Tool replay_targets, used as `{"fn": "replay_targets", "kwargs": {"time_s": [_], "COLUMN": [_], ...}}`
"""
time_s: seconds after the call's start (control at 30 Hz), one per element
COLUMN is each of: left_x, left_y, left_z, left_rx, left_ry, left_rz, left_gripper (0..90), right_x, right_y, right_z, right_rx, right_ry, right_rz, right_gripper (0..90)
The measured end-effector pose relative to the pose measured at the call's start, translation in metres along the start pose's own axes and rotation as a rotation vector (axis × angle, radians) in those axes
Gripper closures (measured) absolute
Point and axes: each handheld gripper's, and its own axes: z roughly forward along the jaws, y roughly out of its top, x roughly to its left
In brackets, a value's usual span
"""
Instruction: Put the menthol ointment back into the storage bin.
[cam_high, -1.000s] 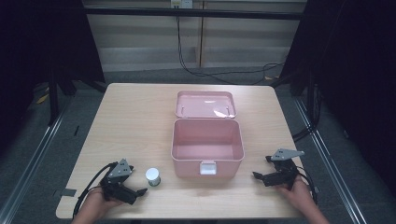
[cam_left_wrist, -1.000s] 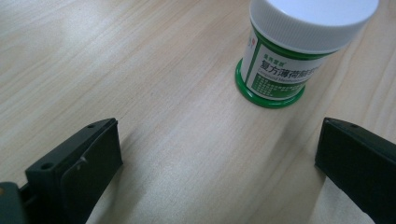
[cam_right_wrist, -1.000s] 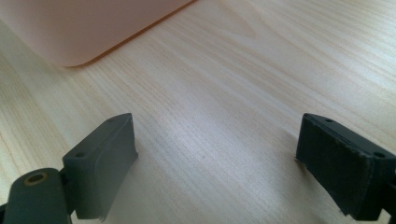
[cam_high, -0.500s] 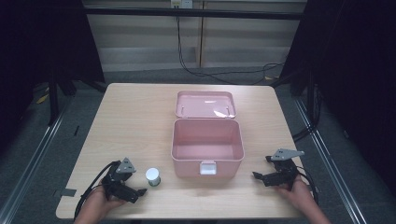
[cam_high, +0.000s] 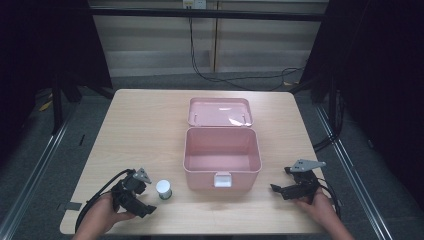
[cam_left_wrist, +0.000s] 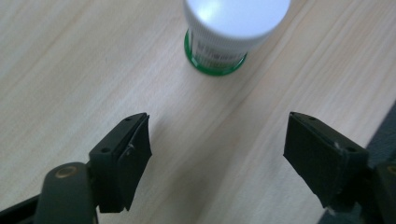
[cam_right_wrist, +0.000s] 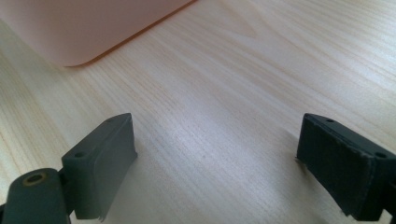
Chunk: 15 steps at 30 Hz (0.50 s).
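Left gripper (cam_left_wrist: 217, 154), jaws spread and empty; small white-capped jar (cam_left_wrist: 224, 32) upright at 12 o'clock, just ahead. Right gripper (cam_high: 292, 187) spread, farther off.

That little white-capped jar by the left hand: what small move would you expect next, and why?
Probably the left tool eases forward around the jar. Its jaws stand open with the jar just ahead of them, untouched, and the pink box sits open beside it.

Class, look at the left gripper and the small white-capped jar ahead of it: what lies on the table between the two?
Nothing. In the left gripper view, bare wooden table runs from the open left gripper to the jar.
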Motion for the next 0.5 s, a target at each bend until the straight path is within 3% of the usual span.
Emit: {"fn": "replay_targets", "kwargs": {"time_s": [0.23, 0.37, 0.5], "left_x": [-0.003, -0.004, -0.001], "left_y": [0.03, 0.044, 0.057], "left_z": [-0.011, -0.007, -0.001], "left_rx": [0.031, 0.088, 0.134], "left_ry": [-0.019, 0.0, -0.019], "left_rz": [0.023, 0.034, 0.029], "left_gripper": [26.7, 28.0, 30.8], "right_x": [0.0, 0.0, 0.0], "right_y": [0.0, 0.0, 0.0], "right_z": [0.0, 0.0, 0.0], "right_rx": [0.0, 0.0, 0.0], "right_ry": [0.0, 0.0, 0.0], "right_rz": [-0.002, -0.001, -0.001], "right_gripper": [10.8, 10.8, 10.8]}}
